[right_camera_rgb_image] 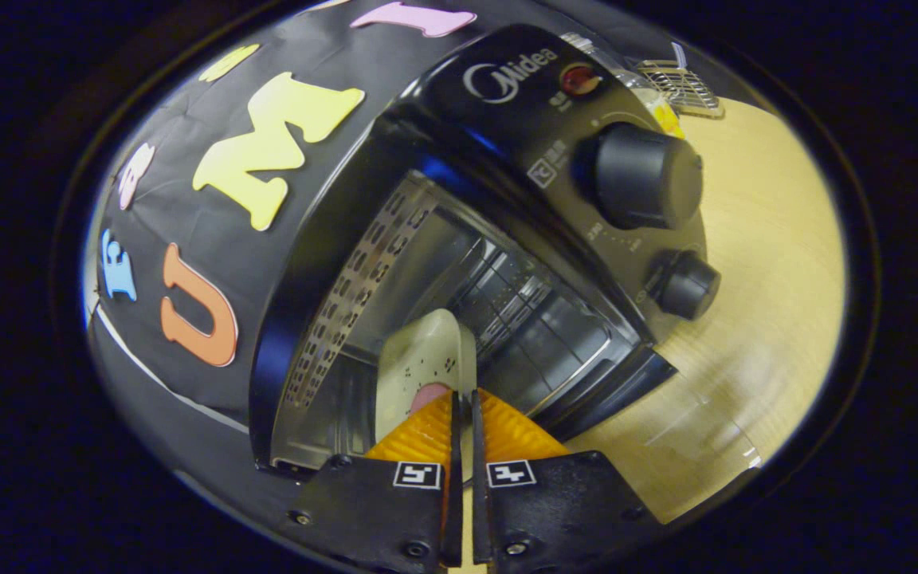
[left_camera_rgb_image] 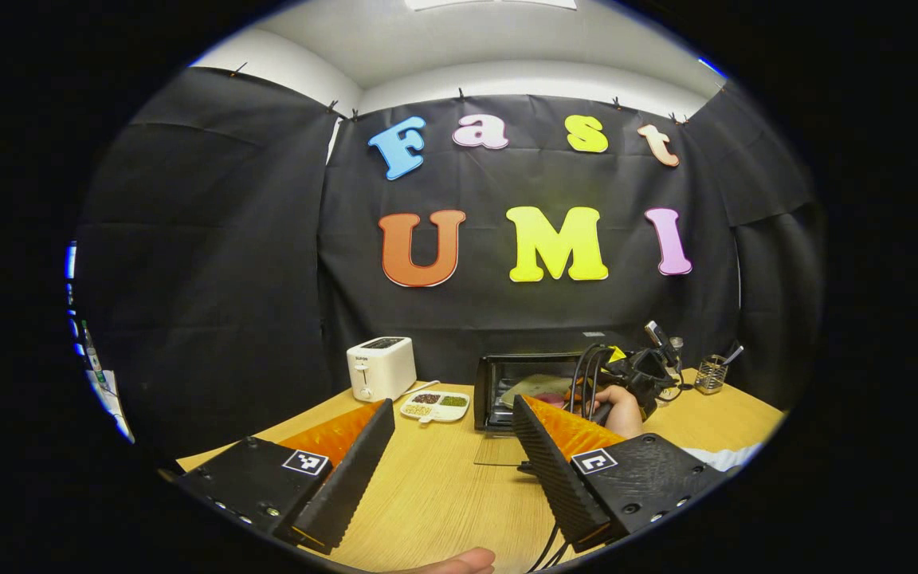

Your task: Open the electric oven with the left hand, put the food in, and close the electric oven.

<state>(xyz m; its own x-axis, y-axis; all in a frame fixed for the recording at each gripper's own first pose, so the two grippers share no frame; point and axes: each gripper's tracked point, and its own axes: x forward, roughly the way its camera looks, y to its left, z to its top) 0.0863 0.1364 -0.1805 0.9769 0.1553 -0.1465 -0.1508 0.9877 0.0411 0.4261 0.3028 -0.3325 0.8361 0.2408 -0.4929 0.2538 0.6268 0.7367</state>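
Note:
The black electric oven [left_camera_rgb_image: 519, 381] stands at the back of the wooden table with its glass door [left_camera_rgb_image: 499, 451] folded down flat. My left gripper [left_camera_rgb_image: 453, 405] hovers open over the table in front of it, holding nothing. A hand holds my right gripper [left_camera_rgb_image: 622, 381] at the oven's mouth. In the right gripper view, which is rolled sideways, the right gripper [right_camera_rgb_image: 463, 396] is shut on the near rim of a white plate [right_camera_rgb_image: 421, 357] carrying a pink piece of food [right_camera_rgb_image: 429, 394]. The plate reaches into the open oven cavity [right_camera_rgb_image: 427, 263].
A white toaster [left_camera_rgb_image: 381, 367] stands left of the oven, with a divided white dish [left_camera_rgb_image: 435, 406] of beans beside it. A wire holder [left_camera_rgb_image: 710, 373] sits at the right. Two black knobs [right_camera_rgb_image: 644, 175] stick out of the oven's control panel. Cables trail from the right gripper.

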